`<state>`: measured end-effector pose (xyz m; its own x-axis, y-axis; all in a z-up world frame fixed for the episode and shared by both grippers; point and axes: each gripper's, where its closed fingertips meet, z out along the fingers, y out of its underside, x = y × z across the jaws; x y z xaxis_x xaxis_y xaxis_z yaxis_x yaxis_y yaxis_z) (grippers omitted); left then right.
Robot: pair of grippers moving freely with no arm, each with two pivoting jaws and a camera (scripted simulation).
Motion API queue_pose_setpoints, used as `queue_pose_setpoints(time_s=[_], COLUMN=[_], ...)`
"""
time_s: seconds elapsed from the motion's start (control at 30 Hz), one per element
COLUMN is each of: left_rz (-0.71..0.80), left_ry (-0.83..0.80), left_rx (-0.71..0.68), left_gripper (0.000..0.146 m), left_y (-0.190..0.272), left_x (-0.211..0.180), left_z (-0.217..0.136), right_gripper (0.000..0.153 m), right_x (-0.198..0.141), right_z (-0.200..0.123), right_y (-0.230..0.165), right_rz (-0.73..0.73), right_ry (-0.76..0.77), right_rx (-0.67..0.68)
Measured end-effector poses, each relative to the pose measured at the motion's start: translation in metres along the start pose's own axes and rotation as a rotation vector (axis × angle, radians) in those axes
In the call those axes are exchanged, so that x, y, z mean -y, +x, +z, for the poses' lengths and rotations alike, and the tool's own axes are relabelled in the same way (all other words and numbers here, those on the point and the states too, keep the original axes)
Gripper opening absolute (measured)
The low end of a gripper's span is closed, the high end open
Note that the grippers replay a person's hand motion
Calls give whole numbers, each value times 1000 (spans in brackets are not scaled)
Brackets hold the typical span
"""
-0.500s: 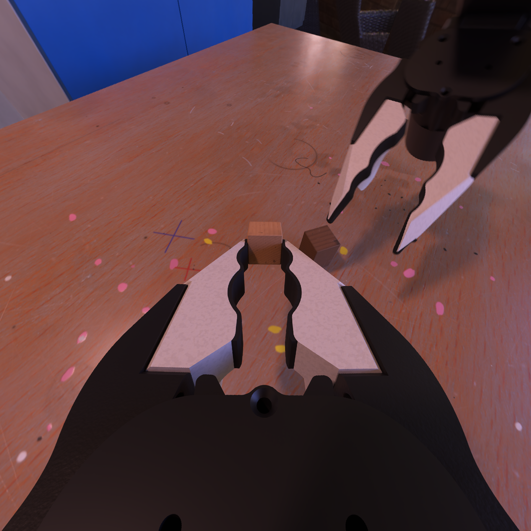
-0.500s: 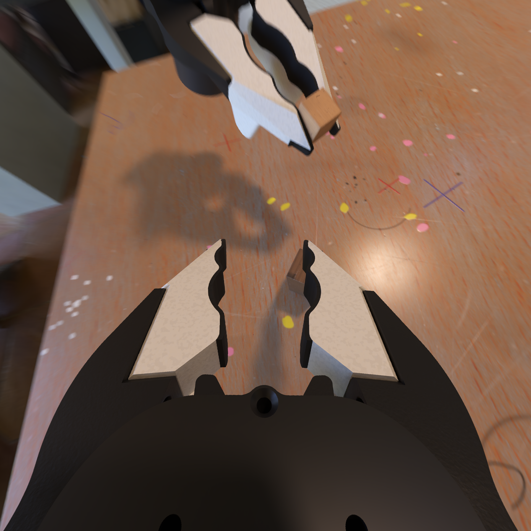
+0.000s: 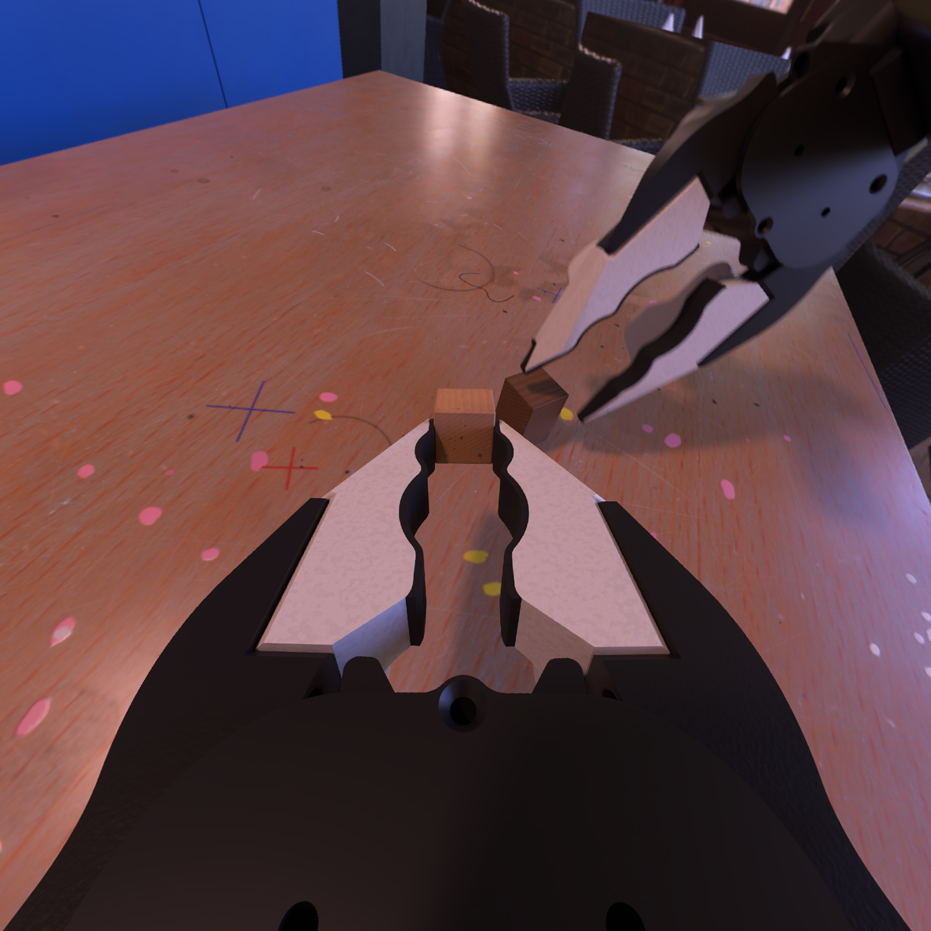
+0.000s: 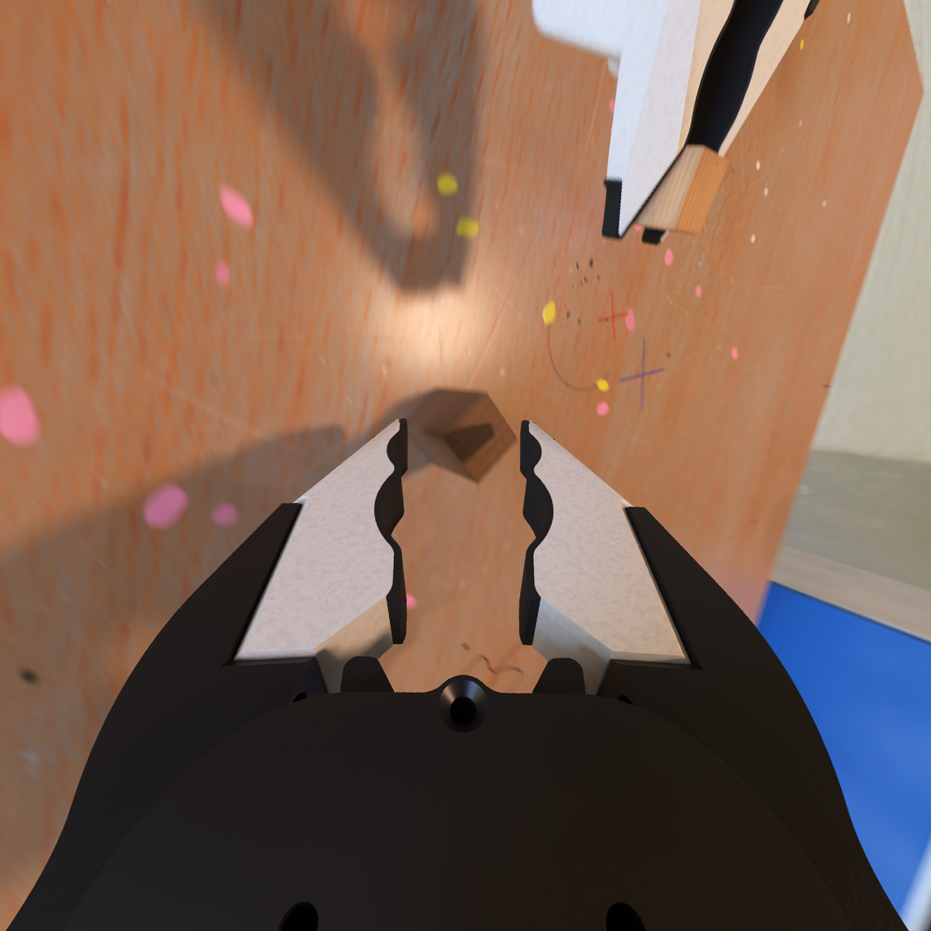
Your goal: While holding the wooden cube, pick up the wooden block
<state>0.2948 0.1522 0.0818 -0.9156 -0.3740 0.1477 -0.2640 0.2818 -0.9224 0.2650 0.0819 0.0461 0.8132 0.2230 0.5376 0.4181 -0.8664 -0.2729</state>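
My left gripper (image 3: pixel 463 428) is shut on the light wooden cube (image 3: pixel 463 428) and holds it above the table. The cube also shows in the right wrist view (image 4: pixel 680 196), at the tips of the left gripper (image 4: pixel 655 221). The dark wooden block (image 3: pixel 531 405) lies on the table just right of the cube. My right gripper (image 4: pixel 462 428) is open, tilted, with its tips on either side of the block (image 4: pixel 463 438). In the left wrist view the right gripper (image 3: pixel 554 393) comes in from the upper right, one tip at the block's top edge.
The orange wooden table (image 3: pixel 302 252) has paint specks and pen crosses. Its right edge (image 3: pixel 886 403) runs close to the right gripper. Dark chairs (image 3: pixel 579 75) stand beyond the far edge. A blue wall (image 3: pixel 151 60) is at the back left.
The right gripper has dropped, turned and moved so the dark block now sits between its tips. The left gripper still holds the cube, with its view a little raised.
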Motion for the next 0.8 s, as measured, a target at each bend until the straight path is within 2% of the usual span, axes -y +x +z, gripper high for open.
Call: queue_pose_setpoints(time_s=[0.07, 0.13, 0.23, 0.27, 0.33, 0.4, 0.57, 0.67, 0.7, 0.77, 0.8], left_rz=[4, 6, 2, 0, 1, 4, 10, 24, 26, 28, 29], left_ry=[-10, -15, -12, -11, -12, -17, -24, -31, -33, -35, -40], left_rx=[-18, -38, -55, -57, -51, -43, -59, -62, -66, -73, -75], left_gripper=[21, 21, 21, 21, 21, 21, 21, 21, 21, 21, 21], left_y=[0, 2, 4, 4, 3, 1, 1, 1, 2, 3, 4], left_x=[-3, -4, -6, -6, -7, -8, -7, -7, -7, -8, -8], left_z=[3, 5, 6, 5, 4, 2, 0, 1, 1, 2, 2], right_gripper=[42, 41, 41, 40, 40, 41, 49, 50, 48, 31, 30], right_x=[-18, -37, -61, -58, -33, -17, -6, -14, -14, -9, -9], right_z=[-7, -15, -29, -32, -35, -31, -6, 11, 14, 17, 17], right_y=[5, 12, 24, 26, 27, 25, 17, 8, 4, 1, 1], right_rz=[-58, 41, 394, 527, 771, 902, 1035, 1062, 1051, 1077, 1097], right_ry=[-32, -59, -111, -64, 138, 240, 214, 100, 73, 102, 110], right_rx=[-4, 14, 20, 29, 85, 122, 141, 119, 121, 160, 190])
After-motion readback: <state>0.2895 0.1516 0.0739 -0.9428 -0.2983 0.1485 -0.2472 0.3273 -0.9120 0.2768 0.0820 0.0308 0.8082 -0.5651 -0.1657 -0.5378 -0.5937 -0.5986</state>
